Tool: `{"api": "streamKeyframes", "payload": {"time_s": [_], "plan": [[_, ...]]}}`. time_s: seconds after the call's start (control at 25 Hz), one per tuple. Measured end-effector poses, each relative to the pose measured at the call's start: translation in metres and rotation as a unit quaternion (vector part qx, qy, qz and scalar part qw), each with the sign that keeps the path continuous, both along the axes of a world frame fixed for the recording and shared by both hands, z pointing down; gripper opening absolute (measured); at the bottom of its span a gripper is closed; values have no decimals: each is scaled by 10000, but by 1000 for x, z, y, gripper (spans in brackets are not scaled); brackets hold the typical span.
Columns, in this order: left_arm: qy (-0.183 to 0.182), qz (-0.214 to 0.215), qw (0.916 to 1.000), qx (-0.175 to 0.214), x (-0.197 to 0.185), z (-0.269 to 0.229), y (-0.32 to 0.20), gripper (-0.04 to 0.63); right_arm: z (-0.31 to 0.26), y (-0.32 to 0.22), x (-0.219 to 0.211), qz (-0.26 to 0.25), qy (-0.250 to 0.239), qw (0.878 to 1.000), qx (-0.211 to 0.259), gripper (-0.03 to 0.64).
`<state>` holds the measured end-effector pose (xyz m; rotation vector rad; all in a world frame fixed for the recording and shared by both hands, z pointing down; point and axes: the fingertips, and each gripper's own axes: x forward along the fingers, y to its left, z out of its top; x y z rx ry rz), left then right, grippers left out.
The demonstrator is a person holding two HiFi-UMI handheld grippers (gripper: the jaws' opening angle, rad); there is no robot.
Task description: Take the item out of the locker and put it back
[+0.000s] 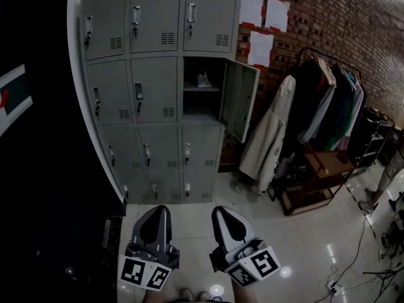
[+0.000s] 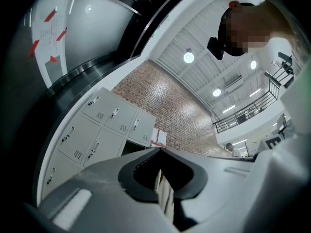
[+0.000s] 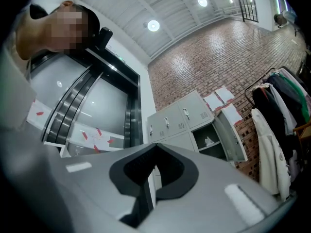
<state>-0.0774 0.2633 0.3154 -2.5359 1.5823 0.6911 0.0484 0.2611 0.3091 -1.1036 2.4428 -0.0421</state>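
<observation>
A bank of grey lockers (image 1: 154,87) stands ahead against a brick wall. One compartment (image 1: 202,103) in its middle row is open, its door (image 1: 238,100) swung out to the right. A small pale item (image 1: 203,79) sits on that compartment's shelf and also shows as the item (image 3: 209,141) in the right gripper view. My left gripper (image 1: 159,209) and right gripper (image 1: 221,211) hover side by side low over the floor, well short of the lockers. Both are shut with nothing between them: the left gripper (image 2: 159,149) and the right gripper (image 3: 155,144) each show tips meeting.
A clothes rack (image 1: 331,96) hung with coats stands right of the lockers, a pale coat (image 1: 268,137) nearest the open door. A low wooden stand (image 1: 315,185) sits beneath it. Cables (image 1: 360,257) trail over the glossy floor. A person (image 1: 386,175) is at the right edge.
</observation>
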Motion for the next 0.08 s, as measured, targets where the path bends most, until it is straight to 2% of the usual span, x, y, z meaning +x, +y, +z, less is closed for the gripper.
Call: {"api": "streamKeyframes", "payload": {"time_s": [0.08], "plan": [[27,-75,10000,5,-6,0,-1,3,0,-1,0,-2,-11,10000,19,2]]}}
